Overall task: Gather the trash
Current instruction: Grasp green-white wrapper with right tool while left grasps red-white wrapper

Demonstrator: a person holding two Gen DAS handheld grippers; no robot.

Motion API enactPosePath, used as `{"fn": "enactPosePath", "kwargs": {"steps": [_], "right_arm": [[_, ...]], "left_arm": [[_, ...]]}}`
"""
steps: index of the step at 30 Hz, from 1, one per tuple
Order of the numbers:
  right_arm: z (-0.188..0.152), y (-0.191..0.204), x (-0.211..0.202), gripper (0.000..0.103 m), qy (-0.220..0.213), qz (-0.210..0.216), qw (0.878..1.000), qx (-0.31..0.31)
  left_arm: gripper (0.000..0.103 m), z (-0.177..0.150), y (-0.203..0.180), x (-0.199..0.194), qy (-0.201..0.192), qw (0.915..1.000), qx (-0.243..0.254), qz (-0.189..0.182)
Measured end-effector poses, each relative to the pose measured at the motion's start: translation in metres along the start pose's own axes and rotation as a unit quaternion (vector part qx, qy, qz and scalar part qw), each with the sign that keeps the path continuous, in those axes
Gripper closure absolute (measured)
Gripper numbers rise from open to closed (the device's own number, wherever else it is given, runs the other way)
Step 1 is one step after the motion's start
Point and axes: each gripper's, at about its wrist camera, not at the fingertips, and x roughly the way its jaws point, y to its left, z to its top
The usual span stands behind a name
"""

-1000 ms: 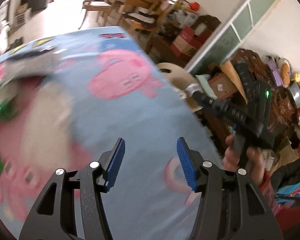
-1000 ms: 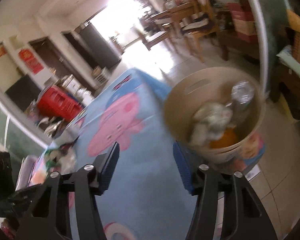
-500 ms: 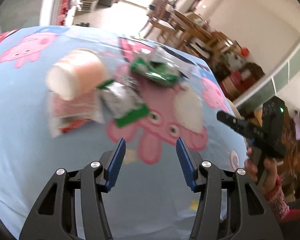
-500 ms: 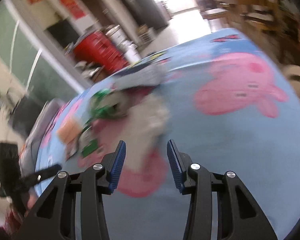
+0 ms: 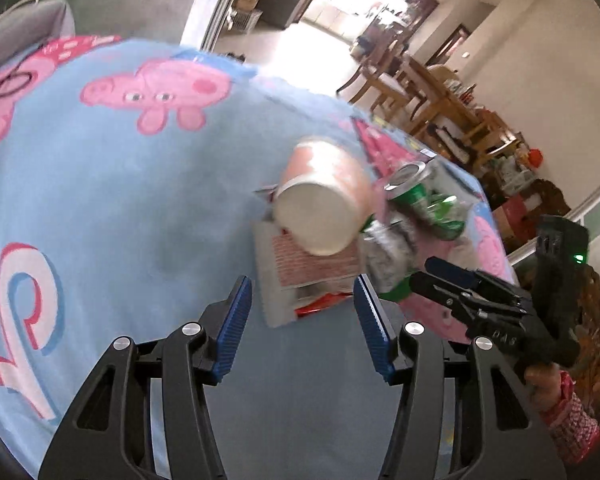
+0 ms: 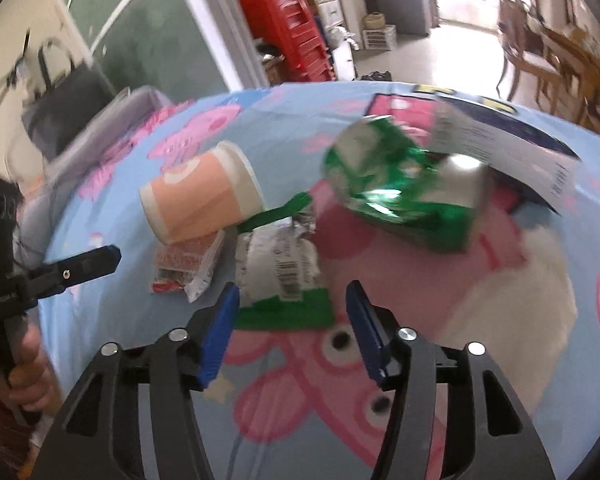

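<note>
The trash is heaped on a table under a blue cloth point(image 5: 112, 208) printed with pink pigs. From the left wrist view, a paper cup point(image 5: 324, 196) is seen lying on its side, its white end turned to the camera; whether anything is in it cannot be told. A red-printed wrapper point(image 5: 304, 276) is pinned beneath it, and a crushed green can point(image 5: 424, 196) is shown open-mouthed. Only the right wrist view shows the white box point(image 6: 496, 140) behind the can, a barcoded wrapper point(image 6: 284, 272) and a blurred white wad point(image 6: 520, 292). The left gripper point(image 5: 302, 320) is held half open, nothing between its fingers. The right gripper point(image 6: 290, 322) has just been opening; the barcoded wrapper's green edge is seen between its fingers, ungripped.
</note>
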Motion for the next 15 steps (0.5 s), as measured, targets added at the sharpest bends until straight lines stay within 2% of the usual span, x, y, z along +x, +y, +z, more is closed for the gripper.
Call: {"fn": "enactPosePath", "kwargs": {"steps": [3,8,9,10,11,13,15], "right_arm": [[0.000,0.013,0.009,0.046,0.000,-0.014,1.000,-0.023],[-0.003,0.023,0.015,0.058,-0.009,-0.031,0.999,-0.040],[-0.003,0.024,0.015,0.059,-0.010,-0.036,0.998,-0.044],[-0.005,0.025,0.015,0.063,-0.011,-0.039,0.998,-0.048],[-0.006,0.027,0.014,0.067,-0.011,-0.037,0.998,-0.047],[-0.007,0.030,0.012,0.076,-0.011,-0.029,0.999,-0.043],[-0.012,0.033,0.008,0.080,-0.013,-0.025,0.998,-0.047]], "left_arm": [[0.050,-0.001,0.005,0.014,0.015,0.9997,-0.011,-0.018],[0.050,-0.004,0.002,0.024,0.014,0.9990,-0.024,-0.034],[0.054,-0.005,0.001,0.028,0.027,0.9975,-0.034,-0.056],[0.059,-0.006,0.000,0.029,0.029,0.9969,-0.038,-0.063],[0.062,-0.007,-0.002,0.031,0.032,0.9967,-0.036,-0.065],[0.080,-0.011,-0.009,0.035,0.037,0.9972,-0.024,-0.060],[0.091,-0.016,-0.012,0.039,0.036,0.9979,-0.022,-0.050]]}}
